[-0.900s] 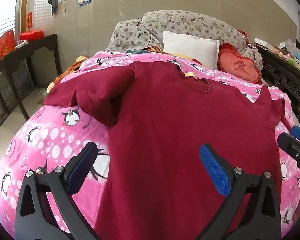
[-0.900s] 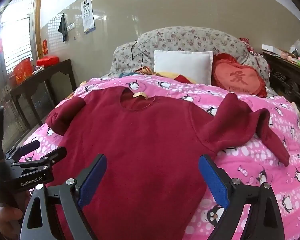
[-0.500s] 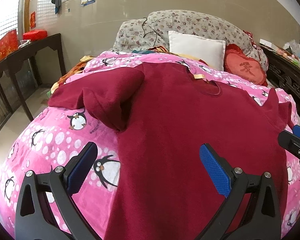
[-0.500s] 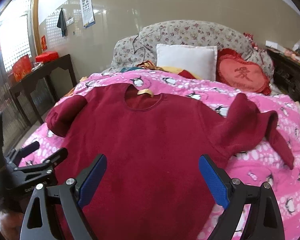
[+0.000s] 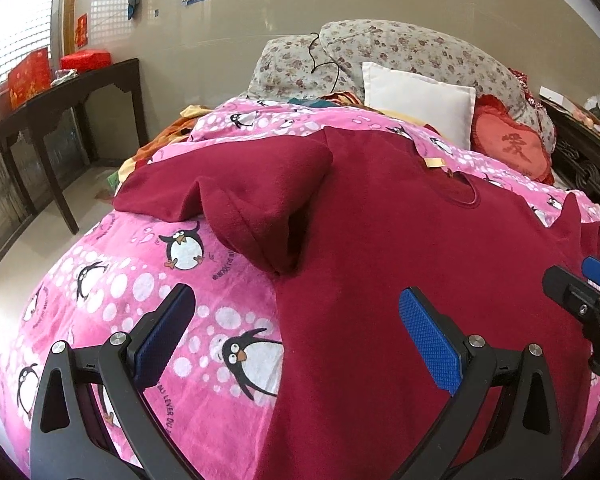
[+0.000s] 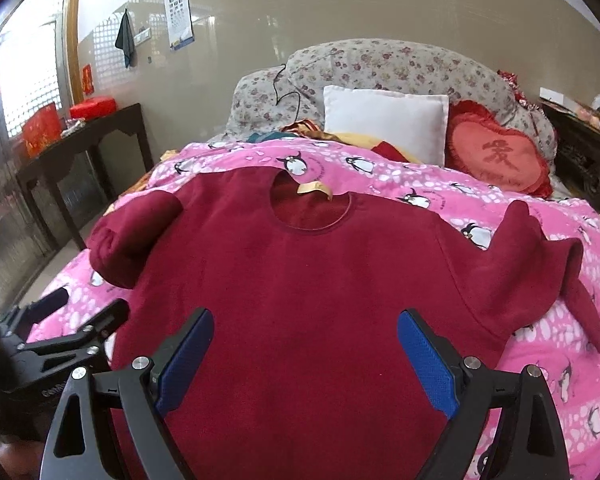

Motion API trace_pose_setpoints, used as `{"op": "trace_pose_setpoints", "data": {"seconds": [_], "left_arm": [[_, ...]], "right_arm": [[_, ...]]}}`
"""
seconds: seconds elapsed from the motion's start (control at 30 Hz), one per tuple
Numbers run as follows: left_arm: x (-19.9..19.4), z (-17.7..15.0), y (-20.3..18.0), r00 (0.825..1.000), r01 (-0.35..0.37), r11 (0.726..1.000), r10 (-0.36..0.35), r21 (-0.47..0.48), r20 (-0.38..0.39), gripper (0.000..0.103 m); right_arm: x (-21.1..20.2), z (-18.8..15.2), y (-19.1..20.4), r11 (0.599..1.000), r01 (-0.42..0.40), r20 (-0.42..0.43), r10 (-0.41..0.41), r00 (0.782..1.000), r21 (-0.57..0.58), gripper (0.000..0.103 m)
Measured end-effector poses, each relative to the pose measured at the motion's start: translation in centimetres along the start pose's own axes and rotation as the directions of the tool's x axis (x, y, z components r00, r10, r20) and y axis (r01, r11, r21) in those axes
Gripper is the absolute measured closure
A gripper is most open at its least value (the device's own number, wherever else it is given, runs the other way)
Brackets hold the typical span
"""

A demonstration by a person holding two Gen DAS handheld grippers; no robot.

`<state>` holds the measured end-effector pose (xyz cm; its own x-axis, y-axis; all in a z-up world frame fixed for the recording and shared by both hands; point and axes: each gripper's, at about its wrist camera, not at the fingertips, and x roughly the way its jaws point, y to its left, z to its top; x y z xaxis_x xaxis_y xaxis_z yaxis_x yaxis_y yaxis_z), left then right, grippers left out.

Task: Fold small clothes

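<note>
Sweater lay flat, face up, across bed, hem toward near edge, neck toward pillows.
Left gripper spread wide, empty, over sweater's left side seam.
Right gripper spread wide, empty, above lower body.
Risk: pinching blanket with fleece; cause: soft, thick layers.
Risk: crooked fold; cause: both sleeves bunched.
</note>
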<state>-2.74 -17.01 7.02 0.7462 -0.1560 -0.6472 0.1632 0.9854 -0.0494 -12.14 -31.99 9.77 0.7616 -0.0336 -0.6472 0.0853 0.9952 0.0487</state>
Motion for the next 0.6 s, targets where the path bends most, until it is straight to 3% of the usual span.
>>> {"op": "trace_pose_setpoints", "data": {"seconds": [0.6], "left_arm": [[1.0,0.6,0.0,1.000,-0.010,1.000,0.010,0.013,-0.008,0.001]], "right_arm": [[2.0,0.0,-1.9,0.997,0.023,-0.017,-0.022,1.000,0.067,0.011]]}}
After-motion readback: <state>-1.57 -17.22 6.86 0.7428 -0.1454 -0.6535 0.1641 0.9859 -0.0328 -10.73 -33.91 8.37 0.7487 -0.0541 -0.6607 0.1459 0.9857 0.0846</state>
